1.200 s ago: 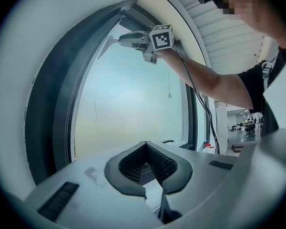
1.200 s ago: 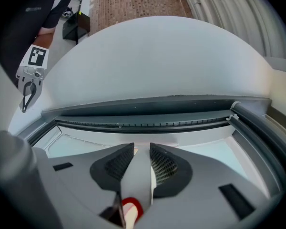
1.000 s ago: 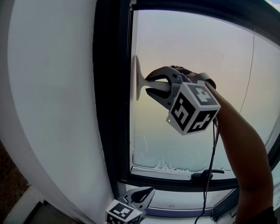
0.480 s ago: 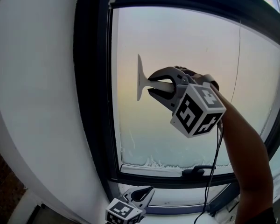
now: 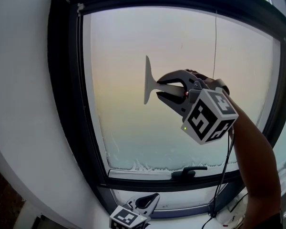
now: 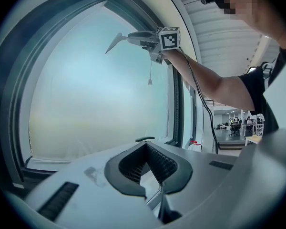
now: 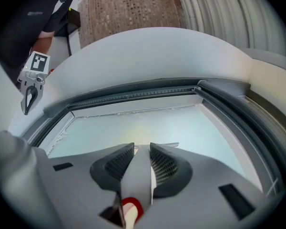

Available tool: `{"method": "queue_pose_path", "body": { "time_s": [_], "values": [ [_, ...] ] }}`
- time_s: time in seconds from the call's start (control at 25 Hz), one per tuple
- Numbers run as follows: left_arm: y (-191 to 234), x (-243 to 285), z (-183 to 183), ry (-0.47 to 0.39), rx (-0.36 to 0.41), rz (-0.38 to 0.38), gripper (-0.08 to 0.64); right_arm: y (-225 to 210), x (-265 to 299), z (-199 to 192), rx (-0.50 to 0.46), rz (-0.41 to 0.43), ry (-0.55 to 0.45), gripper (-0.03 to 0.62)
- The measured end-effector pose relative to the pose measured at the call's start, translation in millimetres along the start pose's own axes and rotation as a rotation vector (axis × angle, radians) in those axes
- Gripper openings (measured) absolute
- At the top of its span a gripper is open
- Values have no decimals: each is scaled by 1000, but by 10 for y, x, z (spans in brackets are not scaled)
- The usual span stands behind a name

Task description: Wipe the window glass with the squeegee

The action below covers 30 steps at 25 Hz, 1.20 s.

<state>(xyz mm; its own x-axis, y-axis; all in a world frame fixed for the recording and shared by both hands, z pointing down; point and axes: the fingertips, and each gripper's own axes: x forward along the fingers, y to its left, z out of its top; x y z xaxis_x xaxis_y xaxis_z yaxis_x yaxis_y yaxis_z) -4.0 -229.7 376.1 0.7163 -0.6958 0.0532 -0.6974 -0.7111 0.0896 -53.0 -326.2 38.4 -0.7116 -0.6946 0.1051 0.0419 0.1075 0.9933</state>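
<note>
A grey squeegee [image 5: 148, 80] stands with its blade upright against the frosted window glass [image 5: 124, 56], left of the pane's middle. My right gripper [image 5: 163, 89] is shut on its handle, reaching in from the right. In the right gripper view the grey handle [image 7: 138, 175] is clamped between the ribbed pads, and the blade edge [image 7: 164, 145] touches the glass. My left gripper [image 5: 153, 198] hangs low below the sill, shut with nothing in it. From the left gripper view, the squeegee [image 6: 115, 38] shows high up on the pane.
A dark window frame [image 5: 69, 89] borders the glass, with a white wall [image 5: 24, 80] to its left. A black window handle [image 5: 188, 171] lies along the bottom rail. White foam residue [image 5: 133, 165] lines the pane's lower edge. A thin cord [image 5: 214, 37] hangs at the right.
The right gripper has drawn the squeegee rightward across the glass, away from the left frame edge. The left gripper has stayed low by the sill.
</note>
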Motion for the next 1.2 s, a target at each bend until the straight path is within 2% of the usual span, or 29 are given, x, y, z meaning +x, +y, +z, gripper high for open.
{"method": "queue_pose_path", "body": {
  "time_s": [0.6, 1.08, 1.2],
  "values": [
    [-502, 517, -35, 40, 34, -88, 0, 13, -752, -781, 35, -30, 103, 95],
    [-704, 706, -45, 41, 30, -116, 0, 18, -1042, -1093, 49, -39, 155, 95],
    [-693, 699, -56, 40, 28, -115, 0, 28, -1046, -1069, 93, -52, 130, 94]
  ]
}}
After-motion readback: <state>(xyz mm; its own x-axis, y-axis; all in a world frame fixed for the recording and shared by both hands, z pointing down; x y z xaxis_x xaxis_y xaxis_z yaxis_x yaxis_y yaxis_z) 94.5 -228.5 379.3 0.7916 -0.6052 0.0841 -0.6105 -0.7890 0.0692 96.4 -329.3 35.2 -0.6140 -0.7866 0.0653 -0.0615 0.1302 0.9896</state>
